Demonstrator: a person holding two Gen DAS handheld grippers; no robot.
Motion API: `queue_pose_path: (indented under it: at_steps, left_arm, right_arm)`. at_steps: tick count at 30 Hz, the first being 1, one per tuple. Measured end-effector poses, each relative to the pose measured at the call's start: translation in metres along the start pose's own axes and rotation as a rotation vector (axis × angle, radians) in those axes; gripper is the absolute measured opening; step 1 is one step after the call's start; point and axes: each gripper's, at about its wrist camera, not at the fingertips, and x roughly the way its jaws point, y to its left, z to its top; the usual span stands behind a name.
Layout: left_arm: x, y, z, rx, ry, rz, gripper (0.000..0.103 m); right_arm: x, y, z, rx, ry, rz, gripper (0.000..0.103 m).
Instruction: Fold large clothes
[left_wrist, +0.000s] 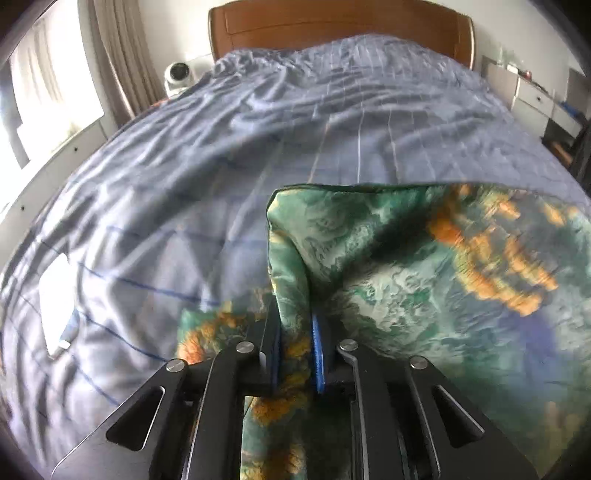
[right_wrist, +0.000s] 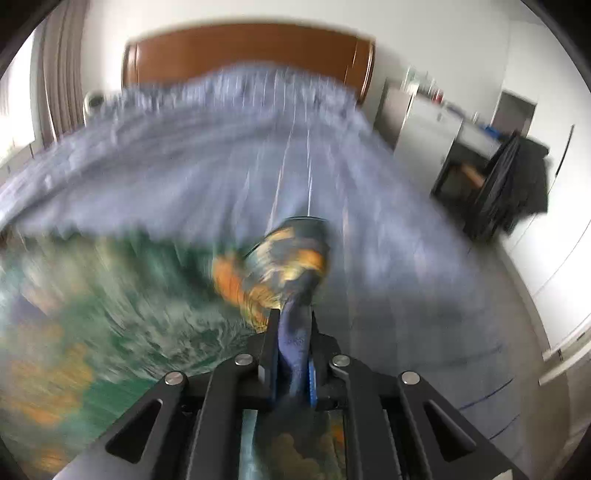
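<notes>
A large green cloth (left_wrist: 424, 258) with orange and blue patches lies over the near part of the bed. My left gripper (left_wrist: 295, 332) is shut on a bunched fold at the cloth's left edge, the fabric pinched between its black and blue pads. In the right wrist view the same cloth (right_wrist: 92, 314) spreads to the left, blurred. My right gripper (right_wrist: 293, 332) is shut on a twisted corner of the cloth, which bulges out past the fingertips.
The bed is covered by a rumpled blue-grey striped sheet (left_wrist: 221, 147) with a brown wooden headboard (left_wrist: 340, 26) at the far end. A white round device (left_wrist: 179, 75) stands at the bed's left. White drawers (left_wrist: 532, 96) and dark clothes on a chair (right_wrist: 513, 184) are at the right.
</notes>
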Motion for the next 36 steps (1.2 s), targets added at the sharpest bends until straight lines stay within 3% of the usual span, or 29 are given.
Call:
queue_pose_path:
  at_steps: [4,10,27,30,32,34,36]
  left_arm:
    - [0.004,-0.003,-0.006,0.002,-0.034,0.007,0.014]
    - [-0.002,-0.008,-0.018,0.001,-0.082,0.02,0.014]
    - [-0.002,-0.002,-0.014,-0.014,-0.093,-0.006,0.018]
    - [-0.006,0.0,-0.012,-0.025,-0.093,0.006,0.031]
    - [-0.01,0.002,-0.009,-0.038,-0.083,0.026,0.052]
    - [-0.015,0.009,-0.004,-0.065,-0.062,0.026,0.09]
    - [-0.026,0.022,0.001,-0.098,-0.049,-0.042,0.099]
  right_arm:
    - [0.025,0.012,-0.023,-0.001,-0.006,0.003,0.011]
    - [0.029,0.009,-0.034,0.048,-0.036,0.031,0.014]
    - [0.04,0.008,-0.028,0.06,-0.041,0.04,0.015]
    - [0.04,0.006,-0.028,0.064,-0.045,0.044,0.016]
    - [0.039,0.004,-0.028,0.07,-0.047,0.049,0.017]
    - [0.037,0.001,-0.027,0.08,-0.046,0.054,0.018]
    - [0.036,-0.003,-0.024,0.089,-0.03,0.066,0.021]
